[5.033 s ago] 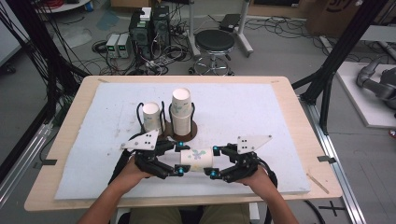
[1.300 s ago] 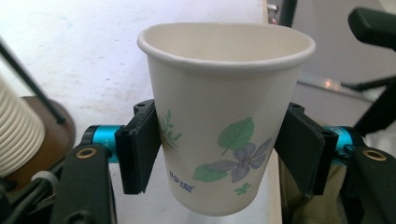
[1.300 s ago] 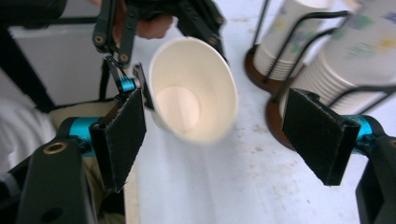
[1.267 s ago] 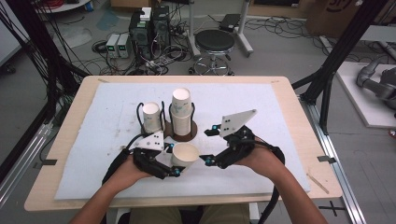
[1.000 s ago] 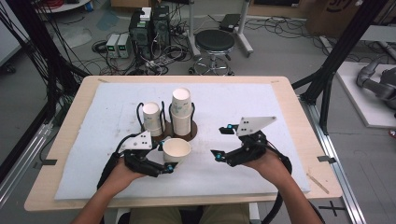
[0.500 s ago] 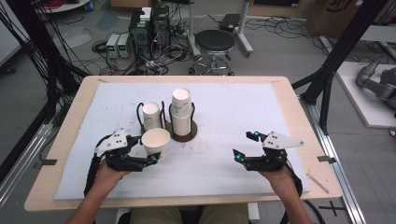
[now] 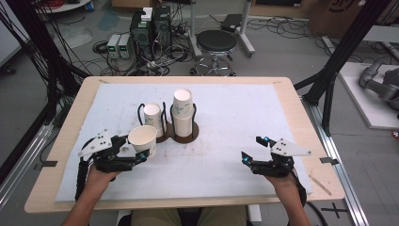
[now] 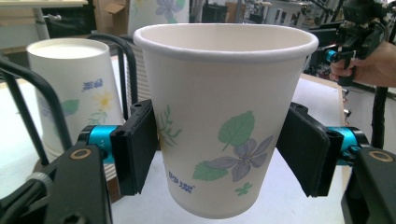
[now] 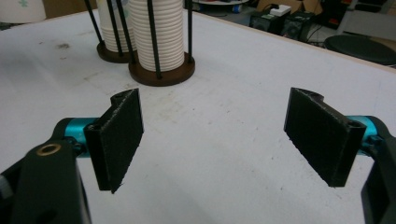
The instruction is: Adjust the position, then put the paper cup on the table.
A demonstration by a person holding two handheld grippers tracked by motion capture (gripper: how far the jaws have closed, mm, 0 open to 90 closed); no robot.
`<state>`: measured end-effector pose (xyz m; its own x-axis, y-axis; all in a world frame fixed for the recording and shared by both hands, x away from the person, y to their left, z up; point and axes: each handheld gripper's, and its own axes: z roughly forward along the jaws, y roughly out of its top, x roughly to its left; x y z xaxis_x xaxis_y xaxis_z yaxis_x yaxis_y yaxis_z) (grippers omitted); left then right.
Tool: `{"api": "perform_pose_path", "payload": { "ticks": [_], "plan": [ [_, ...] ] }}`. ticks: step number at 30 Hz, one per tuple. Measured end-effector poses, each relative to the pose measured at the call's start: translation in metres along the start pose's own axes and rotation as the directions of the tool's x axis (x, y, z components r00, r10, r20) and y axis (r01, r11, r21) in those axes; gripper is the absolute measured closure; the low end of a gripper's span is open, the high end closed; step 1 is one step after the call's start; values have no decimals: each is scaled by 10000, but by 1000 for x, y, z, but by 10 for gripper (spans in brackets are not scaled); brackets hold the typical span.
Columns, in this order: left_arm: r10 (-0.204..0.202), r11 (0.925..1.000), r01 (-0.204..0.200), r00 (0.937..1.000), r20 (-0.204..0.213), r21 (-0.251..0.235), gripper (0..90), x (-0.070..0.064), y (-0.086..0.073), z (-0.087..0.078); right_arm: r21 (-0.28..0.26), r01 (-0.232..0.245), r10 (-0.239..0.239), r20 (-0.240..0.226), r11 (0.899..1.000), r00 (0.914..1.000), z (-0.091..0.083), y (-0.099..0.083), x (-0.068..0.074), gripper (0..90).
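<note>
A white paper cup [image 7: 142, 138] with a leaf and flower print stands upright, mouth up, between the jaws of my left gripper [image 7: 136, 150], which is shut on its sides. In the left gripper view the cup [image 8: 224, 140] hangs a little above the mat. It is just front-left of a two-post cup rack [image 7: 186, 135] holding two stacks of upturned cups [image 7: 153, 117] [image 7: 182, 110]. My right gripper [image 7: 251, 149] rests at the front right, open, with only bare mat between its pads [image 9: 119, 135].
A white mat [image 7: 235, 113] covers the wooden table [image 7: 301, 117]. The rack's black wires rise beside the stacks [image 9: 156, 32]. Beyond the far edge are a stool [image 7: 216, 42] and computer boxes [image 7: 150, 28]. Black frame posts [image 7: 339, 52] flank the table.
The right gripper let go of the cup and drew back to the front right. The left gripper carried the cup leftward and turned it mouth up.
</note>
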<state>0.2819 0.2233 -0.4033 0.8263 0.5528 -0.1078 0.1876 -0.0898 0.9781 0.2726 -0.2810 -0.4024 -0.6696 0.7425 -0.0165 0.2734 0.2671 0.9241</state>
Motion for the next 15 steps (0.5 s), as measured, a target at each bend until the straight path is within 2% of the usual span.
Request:
{"api": "perform_pose_path", "payload": {
  "ticks": [8,15],
  "plan": [
    [-28,9994,21,9998,-202,-342,315,-2,1,-7,-255,-70,76,202,9997,9998,-6,0,-2,204],
    [-223,9963,196,9993,-310,-837,317,3,2,-14,-213,-82,89,320,9997,9994,-8,-3,-5,204]
  ]
}}
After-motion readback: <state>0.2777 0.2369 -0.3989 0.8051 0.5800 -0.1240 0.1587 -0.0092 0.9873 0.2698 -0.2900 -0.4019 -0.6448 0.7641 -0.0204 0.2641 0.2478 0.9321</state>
